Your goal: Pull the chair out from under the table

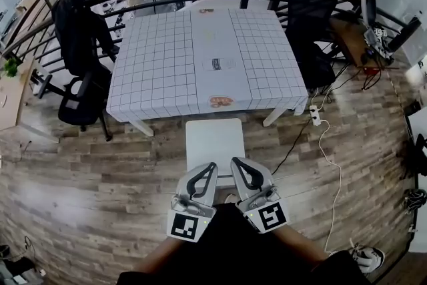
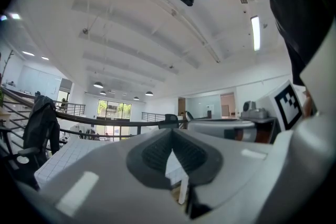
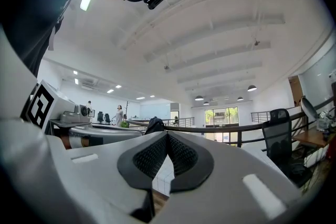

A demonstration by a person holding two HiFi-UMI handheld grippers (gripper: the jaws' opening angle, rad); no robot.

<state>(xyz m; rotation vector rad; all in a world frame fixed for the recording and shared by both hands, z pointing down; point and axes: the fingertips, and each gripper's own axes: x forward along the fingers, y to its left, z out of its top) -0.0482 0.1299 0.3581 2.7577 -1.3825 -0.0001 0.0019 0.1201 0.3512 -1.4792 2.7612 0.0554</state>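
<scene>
Two clenched, empty tools, left tool (image 1: pixel 211 169) and right tool (image 1: pixel 235 163), hovered over the white square chair (image 1: pixel 215 140) at the grid-clothed surface (image 1: pixel 160 70); shut, they'd likely slip off.

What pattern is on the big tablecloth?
The tablecloth is white with a grid of thin dark lines, like squared paper. The head view shows it best.

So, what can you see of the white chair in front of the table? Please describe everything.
The white chair shows from above only as a plain, smooth white seat, nearly square with rounded corners; no back or legs are visible. It stands on the wooden floor at the middle of the table's near side. The shut left gripper and right gripper overlap its near edge; contact cannot be told.
</scene>
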